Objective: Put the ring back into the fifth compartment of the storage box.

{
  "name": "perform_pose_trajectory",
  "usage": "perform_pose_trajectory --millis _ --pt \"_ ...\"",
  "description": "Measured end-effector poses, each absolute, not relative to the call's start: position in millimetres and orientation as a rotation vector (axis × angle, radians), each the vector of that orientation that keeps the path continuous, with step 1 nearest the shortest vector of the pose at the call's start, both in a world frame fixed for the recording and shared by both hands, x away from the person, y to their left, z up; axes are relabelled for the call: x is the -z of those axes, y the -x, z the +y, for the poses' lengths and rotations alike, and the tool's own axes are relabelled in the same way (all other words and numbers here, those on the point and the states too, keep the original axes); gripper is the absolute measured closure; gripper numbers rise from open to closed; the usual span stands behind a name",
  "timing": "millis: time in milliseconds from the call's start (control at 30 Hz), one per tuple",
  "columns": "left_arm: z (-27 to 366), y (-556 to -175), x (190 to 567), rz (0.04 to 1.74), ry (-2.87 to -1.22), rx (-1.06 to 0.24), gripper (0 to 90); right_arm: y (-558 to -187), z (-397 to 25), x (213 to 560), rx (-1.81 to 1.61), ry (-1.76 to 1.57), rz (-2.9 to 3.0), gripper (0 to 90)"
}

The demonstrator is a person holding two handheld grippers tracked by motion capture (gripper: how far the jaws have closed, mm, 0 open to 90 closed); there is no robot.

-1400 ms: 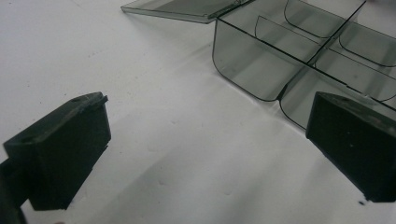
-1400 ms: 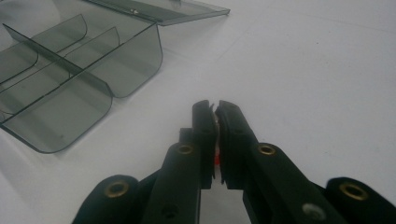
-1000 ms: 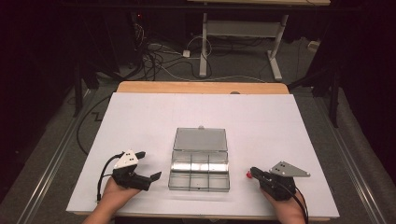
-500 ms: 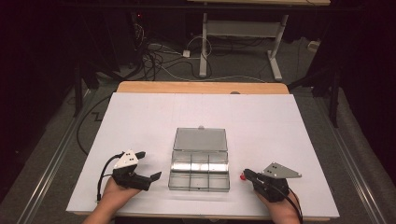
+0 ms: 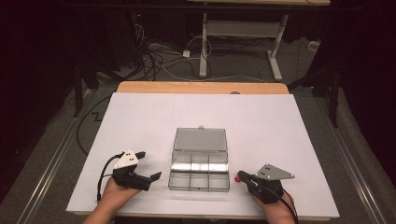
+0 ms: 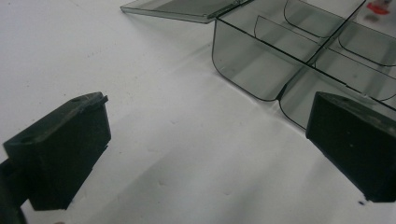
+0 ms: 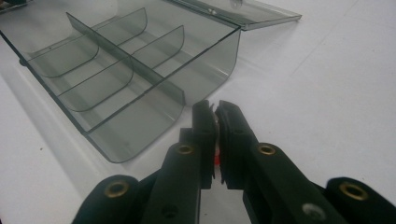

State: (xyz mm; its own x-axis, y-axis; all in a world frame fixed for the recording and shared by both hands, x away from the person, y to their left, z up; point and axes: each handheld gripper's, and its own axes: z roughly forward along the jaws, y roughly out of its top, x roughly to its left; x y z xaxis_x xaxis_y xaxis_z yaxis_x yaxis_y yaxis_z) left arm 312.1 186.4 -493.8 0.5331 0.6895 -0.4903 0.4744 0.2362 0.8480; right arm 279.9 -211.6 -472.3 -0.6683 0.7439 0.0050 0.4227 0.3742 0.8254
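Note:
A clear smoky compartment box lies at the table's front middle, its lid folded flat behind it and its compartments bare. My left gripper rests just left of the box, open, with nothing between its jaws; the box's near corner lies ahead of them. My right gripper sits just right of the box, shut on a small red piece, which peeks out between the black fingers. The red piece is close to the box's right wall.
White paper covers the table, with a wooden strip at the far edge. Both hands sit near the front edge. On the dark floor beyond are cables and a desk frame.
My right gripper has drifted left toward the box and slightly nearer the front edge, still shut on the red piece. The left gripper has stayed put.

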Motion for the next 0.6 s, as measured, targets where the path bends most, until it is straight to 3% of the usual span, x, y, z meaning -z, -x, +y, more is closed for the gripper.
perform_pose_trajectory --millis 600 --pt "186.2 -312.1 494.2 1.087 -1.410 -0.197 0.0 -279.0 -210.2 469.5 -1.214 -1.015 2.274 87.5"
